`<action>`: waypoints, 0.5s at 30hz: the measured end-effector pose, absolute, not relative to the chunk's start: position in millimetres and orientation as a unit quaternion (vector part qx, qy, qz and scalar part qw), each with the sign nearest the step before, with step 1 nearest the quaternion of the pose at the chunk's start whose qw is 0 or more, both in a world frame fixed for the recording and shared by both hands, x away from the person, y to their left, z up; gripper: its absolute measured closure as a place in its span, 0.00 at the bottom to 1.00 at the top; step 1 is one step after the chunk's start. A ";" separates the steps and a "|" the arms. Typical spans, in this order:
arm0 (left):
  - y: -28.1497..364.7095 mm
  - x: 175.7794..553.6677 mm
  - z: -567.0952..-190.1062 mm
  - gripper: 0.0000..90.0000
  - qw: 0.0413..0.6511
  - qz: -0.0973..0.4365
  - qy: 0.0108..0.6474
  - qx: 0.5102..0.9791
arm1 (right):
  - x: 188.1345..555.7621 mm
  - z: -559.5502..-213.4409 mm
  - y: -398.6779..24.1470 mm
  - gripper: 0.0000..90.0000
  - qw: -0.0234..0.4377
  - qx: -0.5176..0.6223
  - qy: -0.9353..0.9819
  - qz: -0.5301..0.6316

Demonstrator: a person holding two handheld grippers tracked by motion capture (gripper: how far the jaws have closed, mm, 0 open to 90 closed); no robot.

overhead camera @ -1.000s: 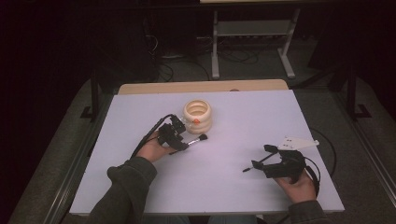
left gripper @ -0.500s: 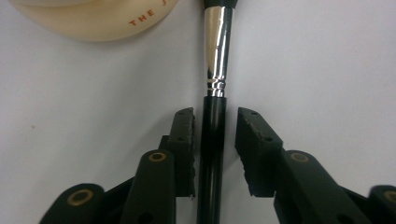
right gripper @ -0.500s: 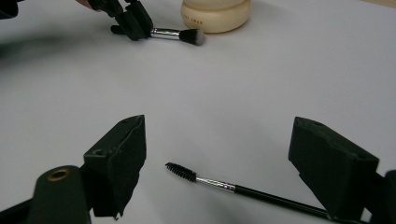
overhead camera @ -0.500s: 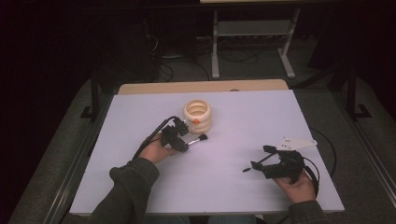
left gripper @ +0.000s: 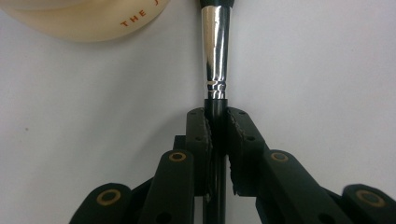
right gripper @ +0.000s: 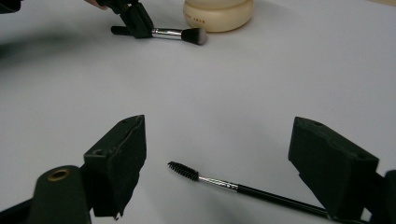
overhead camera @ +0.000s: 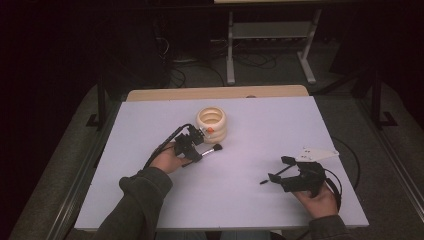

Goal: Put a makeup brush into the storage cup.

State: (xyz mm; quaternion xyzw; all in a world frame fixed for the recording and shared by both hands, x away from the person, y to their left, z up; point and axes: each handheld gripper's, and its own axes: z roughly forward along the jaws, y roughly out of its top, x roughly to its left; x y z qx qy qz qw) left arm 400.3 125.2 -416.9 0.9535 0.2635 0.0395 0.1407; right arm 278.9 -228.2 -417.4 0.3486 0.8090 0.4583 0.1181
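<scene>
Two grippers: held over the white table (overhead camera: 150,200), one in each hand.
Left gripper (left gripper: 217,128): jaws just closed in, now clamped on the black handle of the makeup brush (left gripper: 215,56).
Makeup brush: lying on the table, bristles at 12 o'clock of the jaws, beside the cream ringed holder (overhead camera: 211,123).
Right gripper (right gripper: 217,163): jaws spread wide, nothing gripped.
Spoolie brush (right gripper: 219,183): lying flat between the right jaws, bristle end at 10 o'clock.

White table (overhead camera: 260,125) (wooden far edge), cream ribbed holder (overhead camera: 211,122), metal stand (overhead camera: 270,37) on the floor beyond
</scene>
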 end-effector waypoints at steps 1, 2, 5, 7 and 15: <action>125.2 400.3 -416.9 0.89 0.141 0.039 0.263 0.954 | 278.9 -417.4 -228.2 0.20 0.118 0.349 0.809 0.458; 125.3 399.7 -416.6 0.89 0.140 0.040 0.261 0.954 | 279.2 -417.6 -228.3 0.20 0.118 0.349 0.809 0.458; 125.3 398.2 -416.1 0.89 0.135 0.047 0.257 0.956 | 279.0 -418.3 -227.7 0.20 0.114 0.350 0.810 0.457; 127.1 397.1 -415.1 0.89 0.131 0.049 0.256 0.956 | 279.3 -418.6 -227.7 0.20 0.115 0.348 0.811 0.456; 137.6 388.6 -410.7 0.89 0.148 0.046 0.259 0.954 | 279.0 -419.6 -226.8 0.21 0.114 0.349 0.811 0.456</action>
